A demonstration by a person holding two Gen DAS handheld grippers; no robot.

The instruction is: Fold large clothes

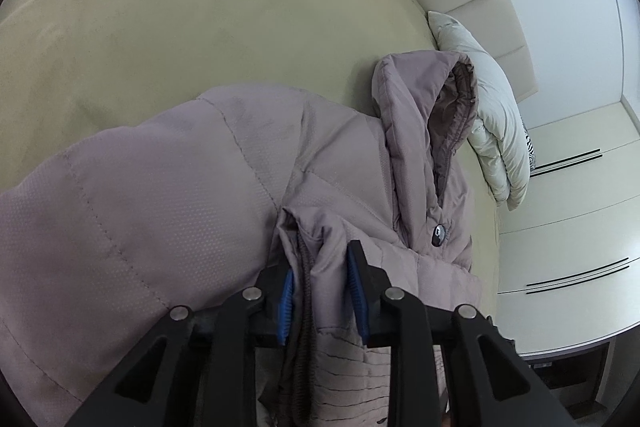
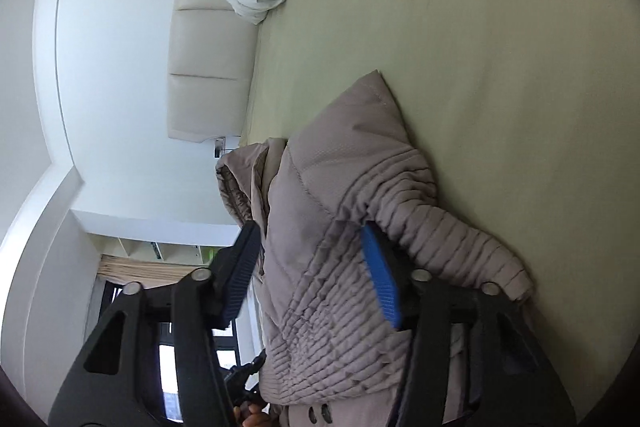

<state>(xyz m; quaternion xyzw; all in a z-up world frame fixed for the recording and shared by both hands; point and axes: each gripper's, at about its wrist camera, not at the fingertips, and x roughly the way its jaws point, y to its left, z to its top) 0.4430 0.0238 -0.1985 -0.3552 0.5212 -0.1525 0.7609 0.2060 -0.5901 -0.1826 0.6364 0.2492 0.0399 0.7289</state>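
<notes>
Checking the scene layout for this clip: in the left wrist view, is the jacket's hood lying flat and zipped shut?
No. The hood of the mauve puffer jacket stands up, its opening gaping toward the folded white duvet.

Readable text, labels, brands, numbers, signs: none in either view. The snap button [image 1: 439, 235] on the padded jacket [image 1: 168, 187] carries a mark too small and blurred to make out.
</notes>
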